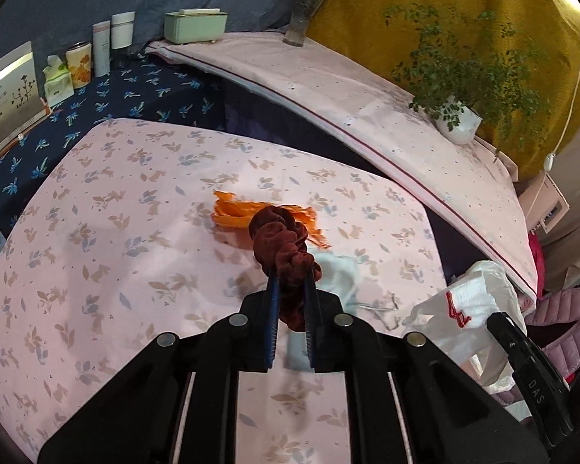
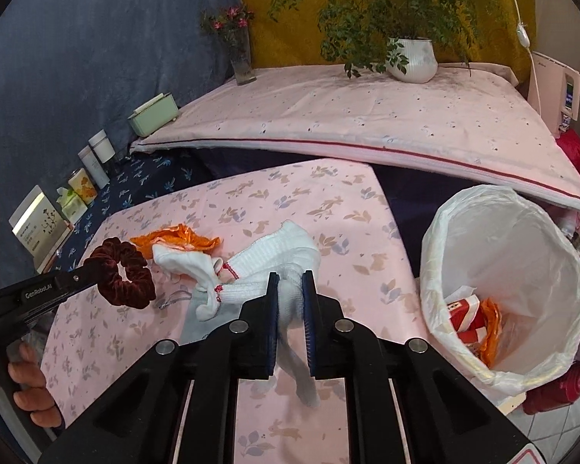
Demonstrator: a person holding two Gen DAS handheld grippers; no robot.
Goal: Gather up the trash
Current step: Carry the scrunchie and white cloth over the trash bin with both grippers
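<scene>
Two tools are loaded: the right tool (image 2: 290,286) pinches the white cloth (image 2: 278,259), the left tool (image 1: 290,270) a scrunchie (image 1: 282,247); the lined bin (image 2: 437,232) sits right of both, nearer the right tool.

The dark red scrunchie (image 2: 121,272) is plush velvet with a soft sheen. The white cloth (image 2: 274,263) is ribbed knit, matt. The bin liner (image 2: 479,232) is thin, crinkled, slightly glossy plastic. The table's pink cover (image 1: 96,251) is smooth printed fabric. Each hand-held gripper is matt black plastic with round metal studs.
</scene>
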